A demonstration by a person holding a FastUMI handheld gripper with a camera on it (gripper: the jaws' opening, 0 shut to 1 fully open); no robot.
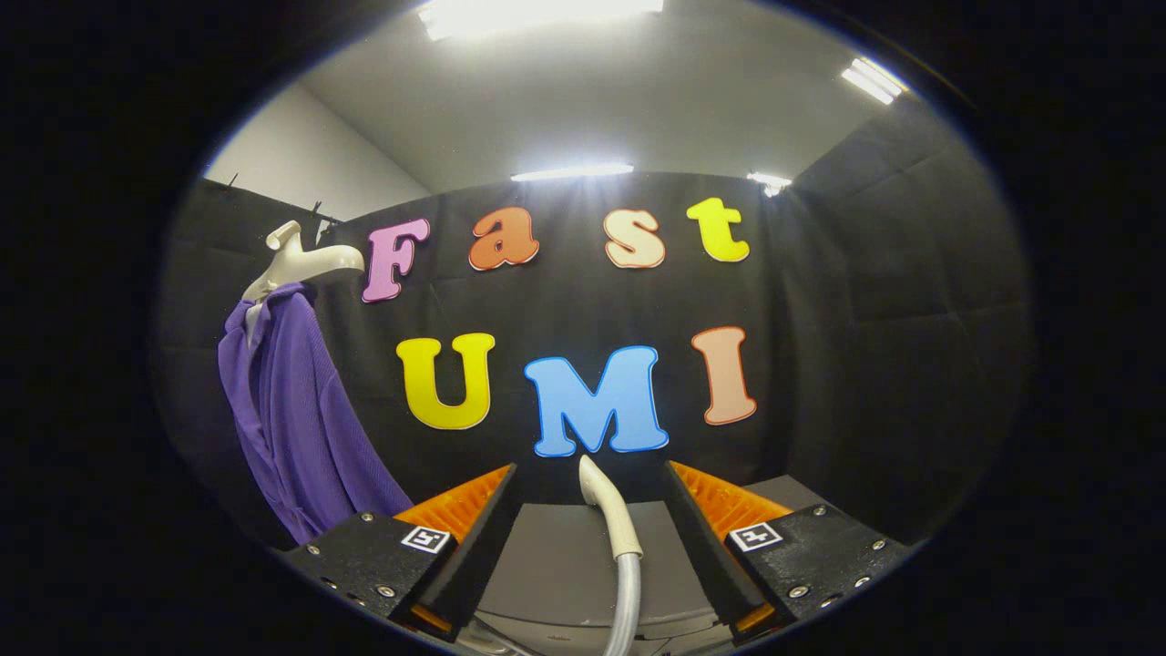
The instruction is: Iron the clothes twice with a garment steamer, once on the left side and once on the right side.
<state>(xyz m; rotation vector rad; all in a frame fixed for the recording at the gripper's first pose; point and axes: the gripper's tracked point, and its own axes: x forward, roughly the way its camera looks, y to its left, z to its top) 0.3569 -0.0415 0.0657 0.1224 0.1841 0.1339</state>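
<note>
A purple garment (296,415) hangs on a cream hanger (305,260) to the left, against the black booth wall. The steamer head (608,506), cream with a grey hose (625,606) trailing toward me, stands upright in the gap between my fingers, touching neither. My gripper (590,497) is open, its fingers spread wide on either side of the steamer head. The garment hangs well left of and beyond the left finger (474,524).
A grey tabletop (556,565) lies under and ahead of the fingers, up to the black cloth wall. Part of the steamer's base shows at the bottom between the fingers. The wall wraps round on the right side.
</note>
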